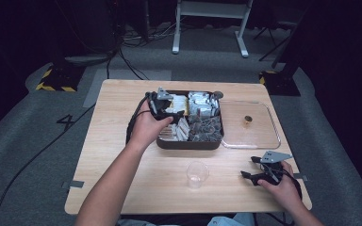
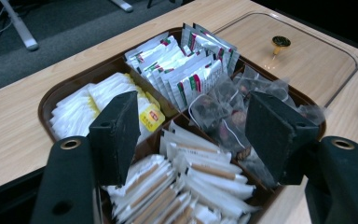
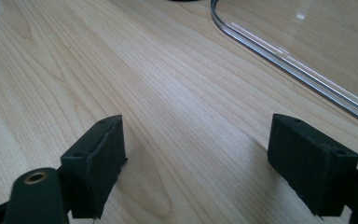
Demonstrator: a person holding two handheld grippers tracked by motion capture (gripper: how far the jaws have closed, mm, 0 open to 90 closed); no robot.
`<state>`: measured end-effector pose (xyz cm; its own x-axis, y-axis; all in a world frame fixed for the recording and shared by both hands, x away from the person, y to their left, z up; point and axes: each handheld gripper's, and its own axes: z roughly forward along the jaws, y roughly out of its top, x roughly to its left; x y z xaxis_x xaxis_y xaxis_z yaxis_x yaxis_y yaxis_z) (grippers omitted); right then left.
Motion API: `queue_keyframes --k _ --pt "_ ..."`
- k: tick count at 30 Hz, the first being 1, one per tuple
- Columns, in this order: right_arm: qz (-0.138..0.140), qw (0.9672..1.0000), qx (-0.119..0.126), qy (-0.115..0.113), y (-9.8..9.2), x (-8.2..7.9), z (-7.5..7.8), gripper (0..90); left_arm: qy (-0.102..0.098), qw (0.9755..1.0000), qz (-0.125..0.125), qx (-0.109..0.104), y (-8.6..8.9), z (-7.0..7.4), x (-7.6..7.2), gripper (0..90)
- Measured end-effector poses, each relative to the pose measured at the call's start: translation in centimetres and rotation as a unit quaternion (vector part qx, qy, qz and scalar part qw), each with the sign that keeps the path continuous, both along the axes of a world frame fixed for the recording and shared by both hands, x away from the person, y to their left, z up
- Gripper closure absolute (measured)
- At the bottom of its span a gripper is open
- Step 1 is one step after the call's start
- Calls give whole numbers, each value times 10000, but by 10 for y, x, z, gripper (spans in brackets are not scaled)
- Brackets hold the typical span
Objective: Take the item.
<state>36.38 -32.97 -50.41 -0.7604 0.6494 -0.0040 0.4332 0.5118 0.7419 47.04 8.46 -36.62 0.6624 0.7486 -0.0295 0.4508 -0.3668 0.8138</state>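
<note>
A brown tray [image 1: 188,145] with several compartments sits mid-table. My left gripper [image 1: 172,114] hovers over its left half, jaws open with nothing between them. Along those jaws [image 2: 191,100] I look down on white and yellow tea bags [image 2: 81,105], white sachets with green and red print [image 2: 186,60], clear bags of dark pieces [image 2: 223,112] and white sticks with a brown stripe [image 2: 200,177]. My right gripper [image 1: 248,166] rests low at the table's front right, open over bare wood [image 3: 196,122].
A clear lid [image 1: 259,134] with a gold knob [image 1: 248,119] lies flat right of the tray; its edge [image 3: 307,37] runs ahead of the right gripper. A clear plastic cup [image 1: 197,174] stands near the front edge. Cables trail off the table's left side.
</note>
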Motion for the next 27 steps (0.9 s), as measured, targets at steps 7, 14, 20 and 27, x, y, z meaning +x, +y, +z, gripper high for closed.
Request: queue_keyframes --k 7,14,20,27 --pt "35 10000 6 4 0 1 0 193 148 9999 -38 18 -13 -9 25 397" --pt "58 10000 16 1 0 1 0 207 349 9994 -34 -65 -17 -20 45 436" --pt "72 10000 32 -18 -1 2 0 233 621 9981 28 11 -19 -35 64 463" --pt "134 9999 45 -28 -1 2 0 267 968 9950 194 143 -19 -51 86 480"
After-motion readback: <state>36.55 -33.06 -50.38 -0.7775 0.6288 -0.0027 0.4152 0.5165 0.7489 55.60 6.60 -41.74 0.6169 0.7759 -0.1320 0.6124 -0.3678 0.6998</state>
